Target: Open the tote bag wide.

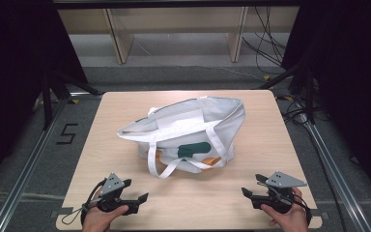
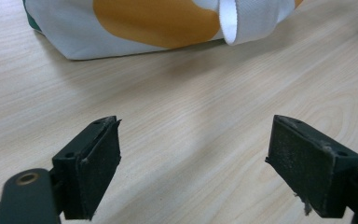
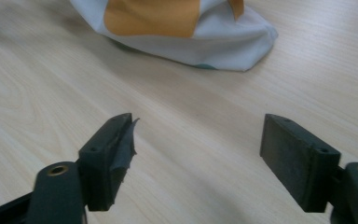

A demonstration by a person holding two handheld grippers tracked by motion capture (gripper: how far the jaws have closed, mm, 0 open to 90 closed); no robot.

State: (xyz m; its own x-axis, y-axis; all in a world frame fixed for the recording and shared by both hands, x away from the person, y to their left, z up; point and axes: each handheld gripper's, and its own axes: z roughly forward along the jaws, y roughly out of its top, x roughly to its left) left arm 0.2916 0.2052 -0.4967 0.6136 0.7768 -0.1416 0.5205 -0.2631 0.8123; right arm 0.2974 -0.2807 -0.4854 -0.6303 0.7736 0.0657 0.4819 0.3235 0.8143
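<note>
A white cloth tote bag (image 1: 193,130) with green and orange patches lies slumped on its side in the middle of the wooden table (image 1: 270,145), its mouth toward the back right. One white handle (image 1: 166,166) loops onto the table in front of it. My left gripper (image 1: 136,189) rests near the front left edge, open and empty. My right gripper (image 1: 252,185) rests near the front right edge, also open and empty. In the left gripper view the bag (image 2: 135,23) and a handle loop (image 2: 228,21) lie ahead of the jaws. In the right gripper view the bag's corner (image 3: 205,37) lies ahead.
The table stands on grey floor with metal rails (image 1: 24,164) on both sides. Wooden shelving legs (image 1: 118,38) and loose cables (image 1: 265,43) are behind it. Bare tabletop stretches between the bag and both grippers.
</note>
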